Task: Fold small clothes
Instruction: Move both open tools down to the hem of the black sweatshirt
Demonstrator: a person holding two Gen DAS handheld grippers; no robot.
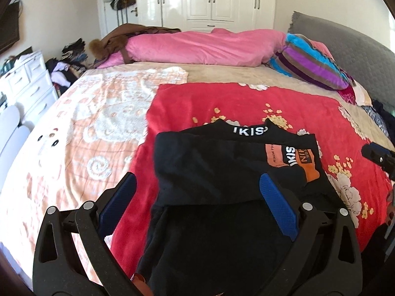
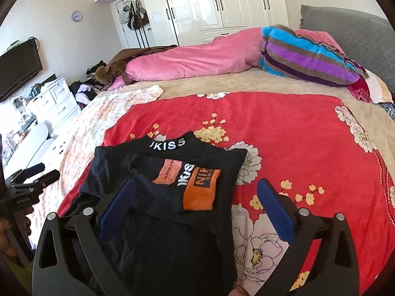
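Observation:
A black garment (image 1: 209, 167) with white "KISS" lettering and orange and pink patches lies folded on a red floral blanket (image 1: 246, 103). My left gripper (image 1: 197, 177) hovers over the garment's near part, its blue pads (image 1: 274, 197) wide apart and pressing on nothing. In the right wrist view the same garment (image 2: 153, 197) lies under my right gripper (image 2: 196, 182), which also stands wide open, with the cloth loose between its fingers. The right gripper's tip (image 1: 377, 155) shows at the right edge of the left wrist view. The left gripper (image 2: 37, 172), held by a hand, shows at the left edge of the right wrist view.
The red blanket (image 2: 271, 135) covers the near right of a wide bed, with a peach patterned blanket (image 1: 86, 123) to its left. A pink duvet (image 1: 197, 46) and a striped pillow (image 1: 311, 61) lie at the far side. A white dresser (image 1: 27, 81) stands left of the bed.

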